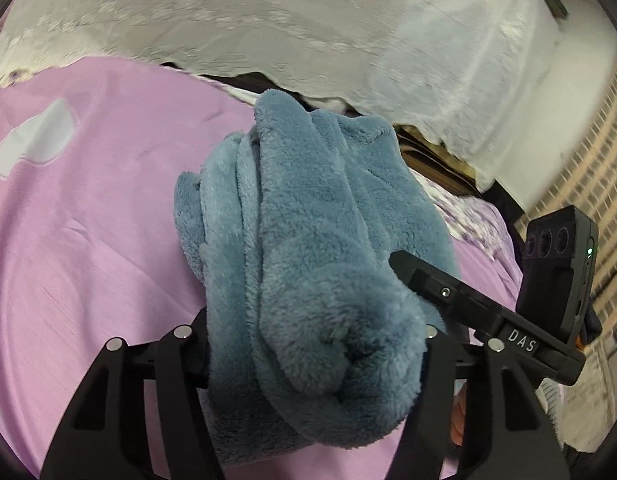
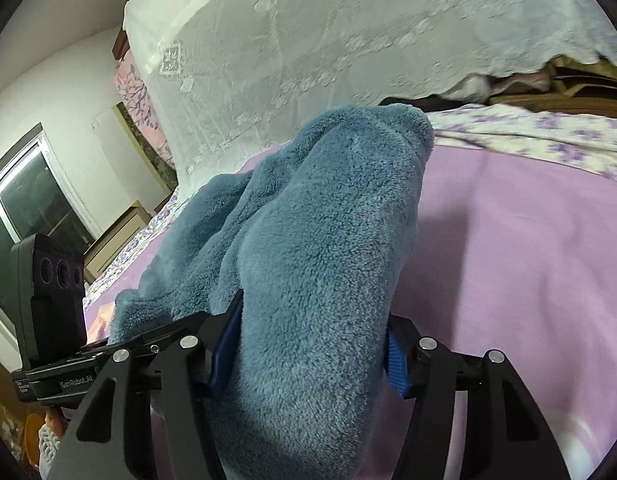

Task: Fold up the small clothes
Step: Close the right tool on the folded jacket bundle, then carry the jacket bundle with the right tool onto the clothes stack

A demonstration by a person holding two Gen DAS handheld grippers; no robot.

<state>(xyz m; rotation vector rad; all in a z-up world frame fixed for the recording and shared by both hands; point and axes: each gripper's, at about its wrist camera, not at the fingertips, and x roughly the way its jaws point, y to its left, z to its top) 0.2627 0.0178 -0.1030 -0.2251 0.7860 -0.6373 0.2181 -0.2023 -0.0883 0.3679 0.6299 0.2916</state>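
Blue fleece garment [image 1: 308, 248] — soft, bulky, limp; bunched and raised above the lilac bedsheet [image 1: 88, 220]. Clamped by left gripper [image 1: 316, 344] and right gripper [image 2: 308, 344] — best gripped at edges.

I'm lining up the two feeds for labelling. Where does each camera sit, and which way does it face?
Left wrist: on the left tool, looking along its fingers, down at the fluffy blue-grey fleece garment it grips over the lilac bedsheet; the right tool shows.
Right wrist: on the right tool, gripping the same garment; the left tool shows.
Shared: garment, bedsheet, white lace cover.
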